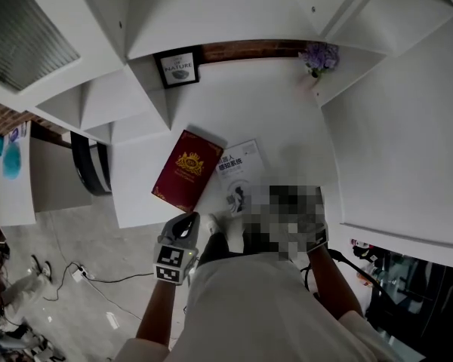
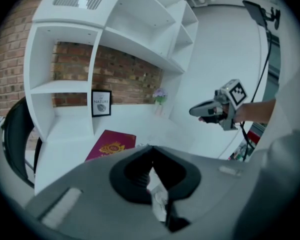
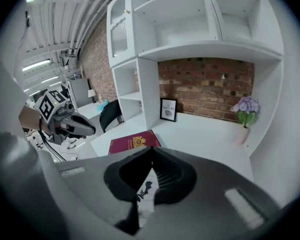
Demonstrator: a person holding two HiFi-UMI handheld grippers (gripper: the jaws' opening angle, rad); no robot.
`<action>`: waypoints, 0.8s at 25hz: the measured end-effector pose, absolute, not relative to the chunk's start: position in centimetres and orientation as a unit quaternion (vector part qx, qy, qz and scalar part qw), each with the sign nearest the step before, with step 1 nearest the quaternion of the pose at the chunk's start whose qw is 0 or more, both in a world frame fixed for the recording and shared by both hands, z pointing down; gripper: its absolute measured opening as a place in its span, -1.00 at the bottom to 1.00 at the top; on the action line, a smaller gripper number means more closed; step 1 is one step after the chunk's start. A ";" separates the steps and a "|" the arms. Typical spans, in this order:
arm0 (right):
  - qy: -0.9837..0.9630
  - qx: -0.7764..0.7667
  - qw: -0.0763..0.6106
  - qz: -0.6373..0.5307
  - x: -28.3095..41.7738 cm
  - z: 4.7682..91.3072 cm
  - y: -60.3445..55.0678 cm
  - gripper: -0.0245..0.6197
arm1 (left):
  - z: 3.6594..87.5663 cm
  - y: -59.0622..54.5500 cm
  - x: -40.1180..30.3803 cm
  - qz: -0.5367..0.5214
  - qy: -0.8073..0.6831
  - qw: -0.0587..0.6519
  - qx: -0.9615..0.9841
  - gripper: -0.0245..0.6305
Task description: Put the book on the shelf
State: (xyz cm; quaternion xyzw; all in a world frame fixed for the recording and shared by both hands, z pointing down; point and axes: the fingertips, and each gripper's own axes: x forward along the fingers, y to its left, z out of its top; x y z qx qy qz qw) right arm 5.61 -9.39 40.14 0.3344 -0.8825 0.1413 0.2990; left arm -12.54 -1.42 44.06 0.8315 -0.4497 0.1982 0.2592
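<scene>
White desk (image 1: 287, 119): framed "NATURE" print (image 1: 177, 68), maroon book (image 1: 187, 170); left gripper (image 3: 90, 130), right gripper (image 2: 194, 112) fingers clenched, empty.

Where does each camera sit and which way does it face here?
Head view: on the person's head, looking steeply down at the desk, red book and white book; left claw and arms show.
Left gripper view: on the left claw, looking over its shut jaws at the shelf; right claw shows at right.
Right gripper view: on the right claw, facing the shelf over shut jaws; left claw shows at left.
Shared: all three see the red book and the framed picture.
</scene>
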 end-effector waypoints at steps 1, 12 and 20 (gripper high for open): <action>-0.881 0.331 0.305 0.145 5.6 40.8 -9.9 -0.92 | 44.8 -1.6 -12.4 0.199 -0.451 0.264 0.829 -0.90; -0.900 0.238 0.326 0.164 3.5 45.8 -12.9 -0.92 | 49.3 -2.8 -12.5 0.190 -0.510 0.311 0.779 -0.90; -0.899 0.195 0.335 0.203 -1.0 50.1 -15.7 -0.92 | 53.6 -1.5 -18.0 0.215 -0.547 0.354 0.728 -0.90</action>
